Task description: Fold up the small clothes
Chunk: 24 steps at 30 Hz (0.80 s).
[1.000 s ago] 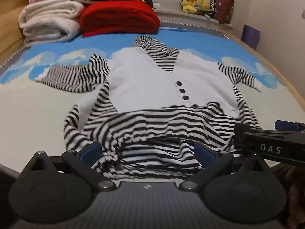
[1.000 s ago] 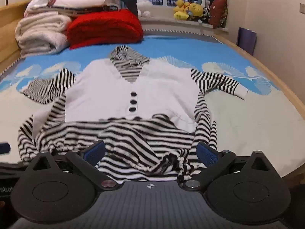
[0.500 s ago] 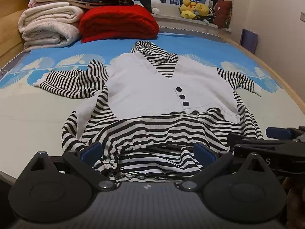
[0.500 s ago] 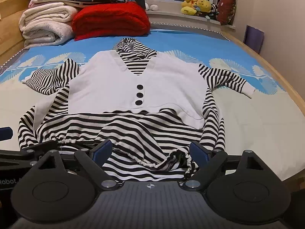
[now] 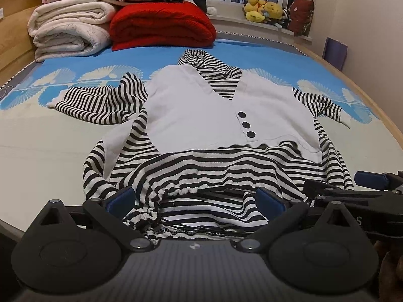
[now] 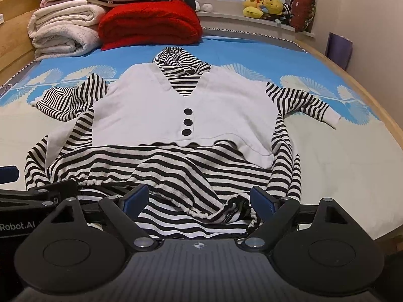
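A small black-and-white striped hooded top with a white buttoned vest front (image 5: 201, 115) (image 6: 181, 110) lies face up on the bed, sleeves spread to both sides. Its striped gathered hem (image 5: 201, 188) (image 6: 191, 196) is bunched at the near edge. My left gripper (image 5: 195, 198) is open, its blue pads on either side of the left part of the hem. My right gripper (image 6: 199, 200) is open, its pads on either side of the right part of the hem. The right gripper shows at the right edge of the left wrist view (image 5: 372, 183).
The bed has a blue and cream sheet (image 5: 50, 151) and a wooden frame (image 6: 372, 100) along the right. Folded white blankets (image 5: 68, 32) and a red blanket (image 5: 161, 25) are stacked at the head. Plush toys (image 6: 264, 5) sit on the windowsill.
Both grippers have drawn back slightly and risen, so the whole garment sits further into view. The garment has not been lifted. Both grippers stay open.
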Tool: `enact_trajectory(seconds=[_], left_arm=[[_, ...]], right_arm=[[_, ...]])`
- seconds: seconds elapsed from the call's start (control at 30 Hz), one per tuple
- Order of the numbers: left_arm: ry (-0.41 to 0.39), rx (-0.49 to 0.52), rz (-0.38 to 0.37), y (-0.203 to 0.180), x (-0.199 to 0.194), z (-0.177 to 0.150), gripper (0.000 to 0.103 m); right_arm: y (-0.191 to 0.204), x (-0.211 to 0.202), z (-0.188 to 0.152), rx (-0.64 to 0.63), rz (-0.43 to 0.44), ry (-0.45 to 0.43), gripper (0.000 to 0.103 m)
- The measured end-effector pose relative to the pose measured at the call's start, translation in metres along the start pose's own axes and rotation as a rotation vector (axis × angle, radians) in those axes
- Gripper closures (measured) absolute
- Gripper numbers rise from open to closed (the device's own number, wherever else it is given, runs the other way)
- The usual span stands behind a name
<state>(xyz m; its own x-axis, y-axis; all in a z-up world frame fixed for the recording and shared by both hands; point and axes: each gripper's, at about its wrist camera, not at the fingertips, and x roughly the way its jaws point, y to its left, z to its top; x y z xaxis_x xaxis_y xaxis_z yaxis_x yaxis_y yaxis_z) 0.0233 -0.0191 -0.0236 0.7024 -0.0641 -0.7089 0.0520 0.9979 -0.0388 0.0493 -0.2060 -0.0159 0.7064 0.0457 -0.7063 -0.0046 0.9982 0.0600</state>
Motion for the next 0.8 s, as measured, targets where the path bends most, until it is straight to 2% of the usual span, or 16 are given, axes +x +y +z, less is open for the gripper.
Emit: enact_trajectory(seconds=[0.23, 0.33, 0.4, 0.5, 0.53, 0.63, 0.8], left_arm=[[-0.037, 0.000, 0.023, -0.001, -0.002, 0.001, 0.001], [-0.081, 0.015, 0.009, -0.003, -0.005, 0.000, 0.003], [-0.095, 0.029, 0.019, -0.007, -0.006, -0.001, 0.009], [-0.132, 0.040, 0.039, -0.010, -0.008, -0.001, 0.020], [-0.135, 0.035, 0.034, -0.009, -0.008, 0.000, 0.021], [-0.125, -0.003, 0.015, -0.005, -0.005, 0.001, 0.021], [-0.155, 0.019, 0.018, 0.007, -0.008, 0.018, 0.017]], right_arm=[[-0.001, 0.000, 0.001, 0.018, 0.021, 0.011, 0.018], [-0.002, 0.000, 0.001, 0.027, 0.051, 0.010, 0.027], [0.000, 0.000, 0.000, 0.024, 0.060, 0.011, 0.036], [0.004, 0.000, -0.001, 0.007, 0.077, 0.000, 0.037], [0.006, -0.001, -0.001, -0.004, 0.078, -0.010, 0.037], [0.009, -0.003, 0.000, -0.021, 0.062, -0.031, 0.037], [-0.007, -0.004, 0.011, 0.024, 0.056, -0.054, 0.033]])
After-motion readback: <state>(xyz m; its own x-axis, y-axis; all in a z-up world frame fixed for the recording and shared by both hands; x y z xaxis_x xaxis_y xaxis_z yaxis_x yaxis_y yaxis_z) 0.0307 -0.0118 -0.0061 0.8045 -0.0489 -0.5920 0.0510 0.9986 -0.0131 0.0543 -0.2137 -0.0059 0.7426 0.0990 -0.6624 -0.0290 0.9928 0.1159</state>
